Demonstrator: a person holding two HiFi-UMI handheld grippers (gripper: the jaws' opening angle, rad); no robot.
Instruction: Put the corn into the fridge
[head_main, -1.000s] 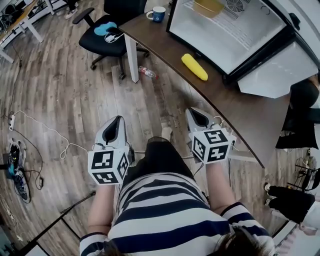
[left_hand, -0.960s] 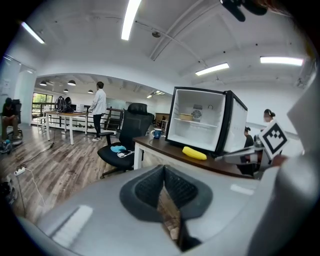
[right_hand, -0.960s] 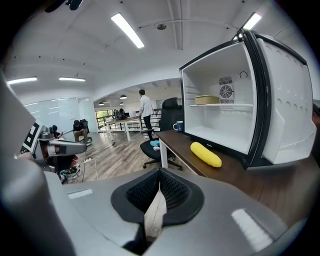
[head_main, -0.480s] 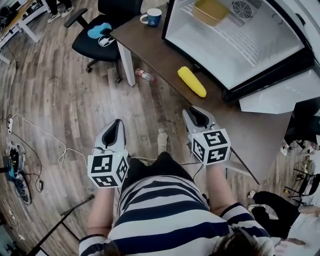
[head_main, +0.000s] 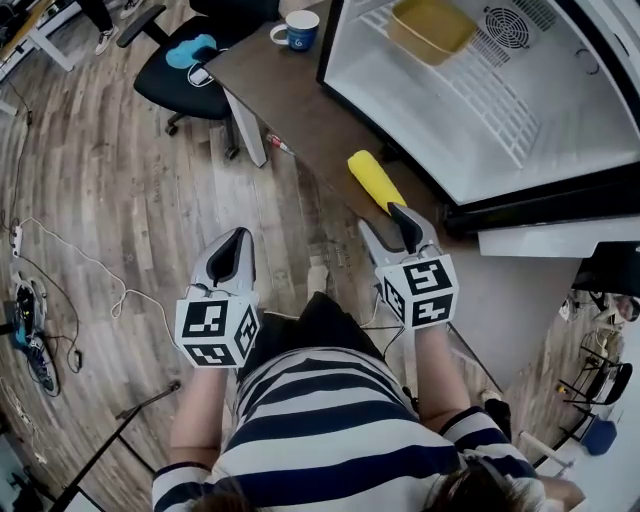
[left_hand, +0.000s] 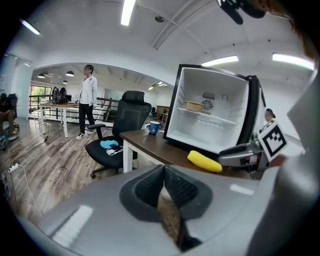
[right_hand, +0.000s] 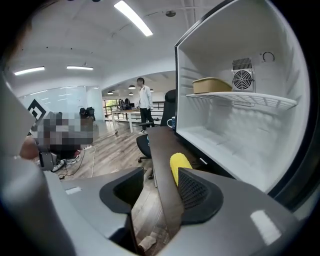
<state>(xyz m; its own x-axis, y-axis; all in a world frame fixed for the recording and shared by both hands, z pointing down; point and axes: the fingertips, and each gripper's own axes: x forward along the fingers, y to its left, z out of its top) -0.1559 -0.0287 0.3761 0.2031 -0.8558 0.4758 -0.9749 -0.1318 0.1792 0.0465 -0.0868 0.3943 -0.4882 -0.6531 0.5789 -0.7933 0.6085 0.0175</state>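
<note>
Where the dark brown worktop (head_main: 290, 95) runs past the front of the open white fridge (head_main: 470, 140), the corn (head_main: 375, 183) lies on its side, a smooth, bright yellow cob just near of the fridge's lower edge. The right gripper (head_main: 382, 220) points at its near end; its jaws are released and have just been opening, with nothing held between them. To the left, over the wooden floor (head_main: 120, 190), the left gripper (head_main: 238, 245) has its jaws clenched together, empty. A yellow tub (head_main: 432, 27) sits on the fridge's wire shelf. A blue mug (head_main: 298, 28) stands at the worktop's far end, near a black office chair (head_main: 190, 75).
</note>
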